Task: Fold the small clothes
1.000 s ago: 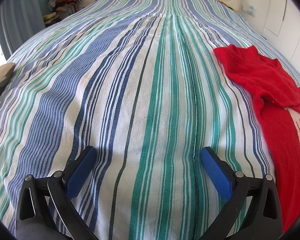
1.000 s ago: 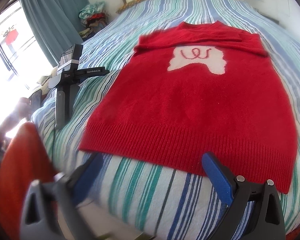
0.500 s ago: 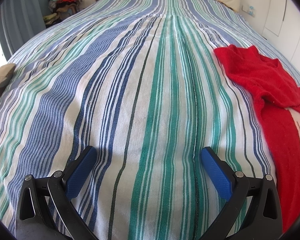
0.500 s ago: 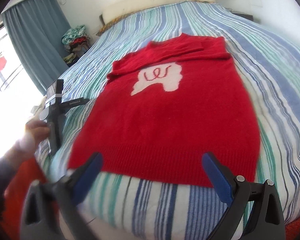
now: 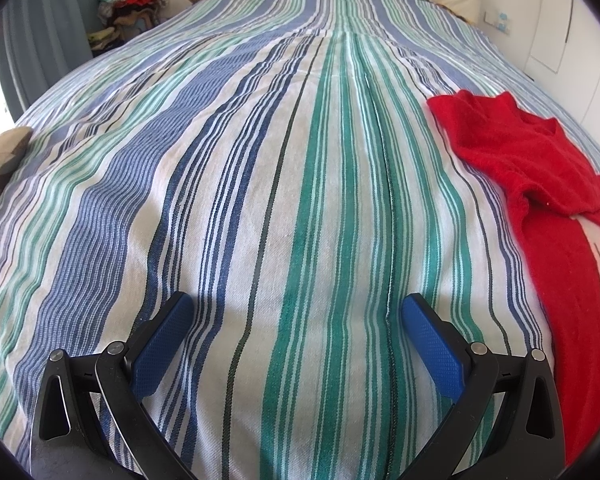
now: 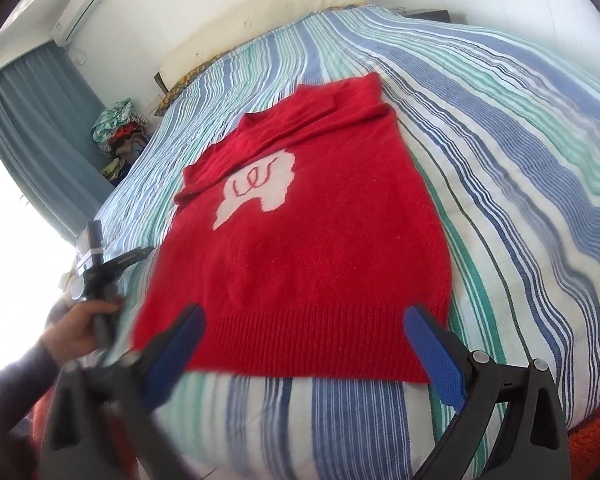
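A small red knit sweater [image 6: 312,248] with a white patch on its chest lies flat on the striped bed, sleeves folded across the top, ribbed hem nearest me. My right gripper [image 6: 300,312] hovers open just above the hem, its blue fingers spread nearly the hem's width, holding nothing. The left wrist view shows the same sweater [image 5: 540,184] at the right edge. My left gripper [image 5: 296,304] is open over bare bedspread, well left of the sweater. In the right wrist view a hand [image 6: 80,324] holds the left gripper's body at the bed's left edge.
The striped bedspread [image 5: 260,160] covers the whole bed. A pile of clothes [image 6: 118,128] sits beyond the bed's far left corner by the blue curtain [image 6: 40,128]. The headboard and wall lie at the far end. Something orange [image 6: 596,432] shows below the bed's near edge.
The right gripper has risen and swung right, so the sweater now looks tilted and further below. The left gripper has stayed still over the bedspread. Both stay open.
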The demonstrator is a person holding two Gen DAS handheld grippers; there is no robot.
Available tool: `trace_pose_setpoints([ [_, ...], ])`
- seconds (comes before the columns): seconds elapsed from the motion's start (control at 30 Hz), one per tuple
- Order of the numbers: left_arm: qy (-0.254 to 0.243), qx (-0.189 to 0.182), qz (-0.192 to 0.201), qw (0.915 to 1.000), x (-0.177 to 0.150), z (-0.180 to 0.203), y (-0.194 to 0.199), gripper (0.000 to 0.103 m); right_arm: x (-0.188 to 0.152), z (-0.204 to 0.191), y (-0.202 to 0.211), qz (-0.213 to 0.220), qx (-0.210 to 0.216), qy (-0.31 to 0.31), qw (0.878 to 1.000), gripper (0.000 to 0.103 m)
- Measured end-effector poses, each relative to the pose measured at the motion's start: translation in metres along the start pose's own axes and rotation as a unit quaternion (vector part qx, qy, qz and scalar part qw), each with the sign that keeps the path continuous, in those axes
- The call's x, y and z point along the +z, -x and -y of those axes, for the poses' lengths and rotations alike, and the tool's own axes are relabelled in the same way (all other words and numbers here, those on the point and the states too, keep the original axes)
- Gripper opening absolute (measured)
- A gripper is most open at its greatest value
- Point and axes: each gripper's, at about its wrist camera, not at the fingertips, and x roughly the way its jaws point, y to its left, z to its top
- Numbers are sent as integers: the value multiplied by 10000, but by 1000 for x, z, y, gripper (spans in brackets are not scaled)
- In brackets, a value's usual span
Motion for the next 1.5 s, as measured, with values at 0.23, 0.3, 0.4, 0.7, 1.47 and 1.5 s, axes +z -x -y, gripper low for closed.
trace_pose_setpoints([
  [0.23,-17,6,60,10000,-1,2,1,103,-3,-6,-9,-98,-55,110,9999,98],
  [0.3,-15,2,58,10000,-1,2,1,103,-3,-5,-10,-127,-62,93,9999,98],
  [0.4,-17,6,62,10000,-1,2,1,103,-4,-4,-11,-143,-57,70,9999,98],
  [0.7,-33,45,65,10000,-1,4,0,103,-4,-2,-13,-189,-17,26,9998,98],
  [1.47,-286,-2293,-988,9679,-73,33,143,97,51,78,64,41,-517,-308,9982,98],
  [1.5,-325,-2498,-1133,9611,-84,44,150,97,51,89,64,-165,-209,-536,9982,98],
])
